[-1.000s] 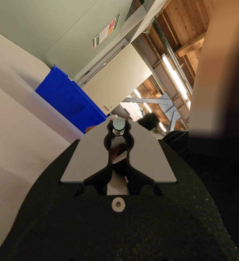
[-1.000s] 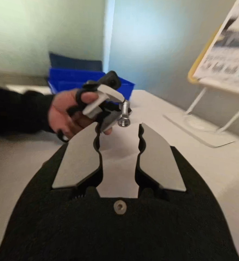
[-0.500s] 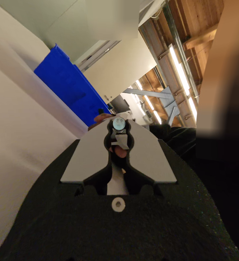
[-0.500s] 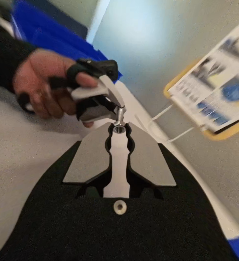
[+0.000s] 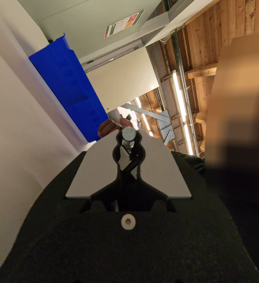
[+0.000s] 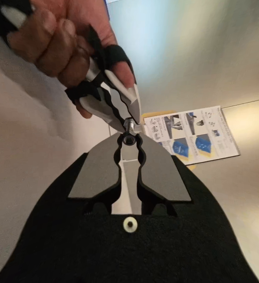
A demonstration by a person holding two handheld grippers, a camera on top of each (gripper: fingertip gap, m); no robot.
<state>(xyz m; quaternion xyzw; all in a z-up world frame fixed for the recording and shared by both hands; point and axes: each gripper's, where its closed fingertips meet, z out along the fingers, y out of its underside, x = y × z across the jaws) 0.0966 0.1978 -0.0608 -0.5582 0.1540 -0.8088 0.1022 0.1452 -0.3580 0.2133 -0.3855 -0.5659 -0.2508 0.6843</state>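
In the left wrist view my left gripper [image 5: 128, 135] is shut on a silver bolt [image 5: 128, 134], with its round head facing the camera between the fingertips. In the right wrist view my right gripper [image 6: 129, 138] is shut on a dark metal nut [image 6: 128, 140] that sits at the threaded end of the same bolt [image 6: 129, 124]. The left gripper [image 6: 130, 121] comes in from the upper left in a person's hand [image 6: 61, 46] and pinches the bolt near its head. The two grippers meet tip to tip above the white table [image 6: 26, 137].
A blue bin [image 5: 67, 85] stands at the table's far edge against the wall. A printed sheet on a yellow-backed stand [image 6: 190, 134] lies behind the right gripper. A dark sleeve [image 5: 190, 162] shows at the right of the left wrist view.
My right gripper was open a second ago; it moved up to the bolt's end and shut on the nut. The left gripper kept hold of the bolt while both tilted.
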